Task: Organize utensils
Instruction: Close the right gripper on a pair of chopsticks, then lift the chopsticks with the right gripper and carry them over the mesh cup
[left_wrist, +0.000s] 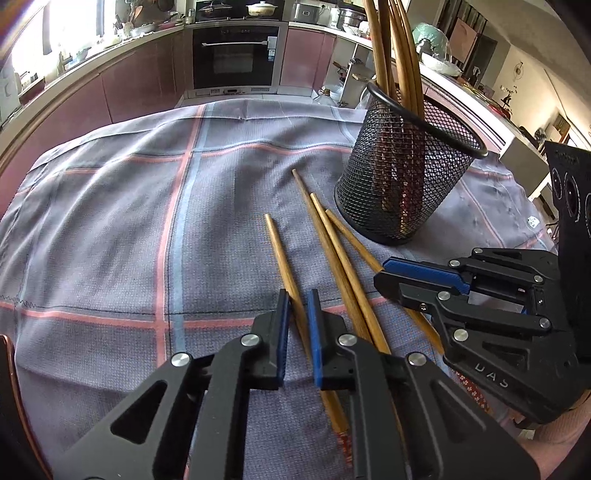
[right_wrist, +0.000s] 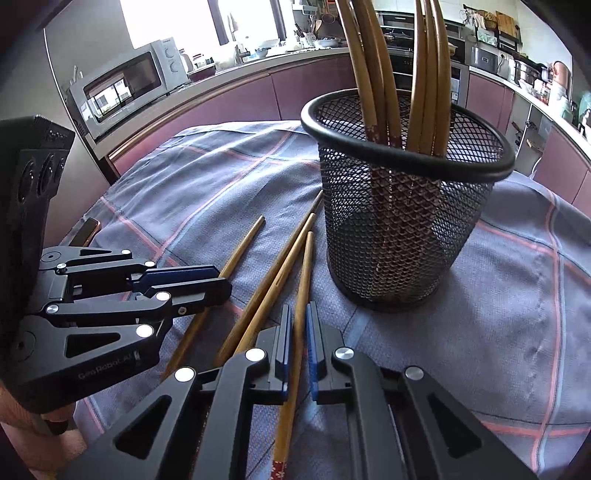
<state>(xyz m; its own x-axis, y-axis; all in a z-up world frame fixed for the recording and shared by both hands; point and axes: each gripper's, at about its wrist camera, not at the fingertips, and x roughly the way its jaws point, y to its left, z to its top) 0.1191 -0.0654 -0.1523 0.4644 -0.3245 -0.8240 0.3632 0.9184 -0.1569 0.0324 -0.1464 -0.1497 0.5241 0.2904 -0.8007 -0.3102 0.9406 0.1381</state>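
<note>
Several wooden chopsticks lie on the checked cloth (left_wrist: 110, 229) beside a black mesh cup (left_wrist: 399, 177) (right_wrist: 399, 229), which holds more chopsticks upright. My left gripper (left_wrist: 298, 295) (right_wrist: 223, 281) is shut on the leftmost chopstick (left_wrist: 275, 240) (right_wrist: 247, 240), its blue pads pressing both sides. My right gripper (right_wrist: 299, 310) (left_wrist: 380, 277) is shut on the chopstick nearest the cup (right_wrist: 306, 266) (left_wrist: 351, 236). Two loose chopsticks (left_wrist: 325, 229) (right_wrist: 288, 254) lie between the held ones. All still rest on the cloth.
The cup stands just beyond the chopstick tips, close to the right gripper. A copper-coloured flat object (right_wrist: 88, 229) lies at the cloth's left edge. Kitchen counters, an oven (left_wrist: 236, 55) and a microwave (right_wrist: 125, 85) are beyond the table.
</note>
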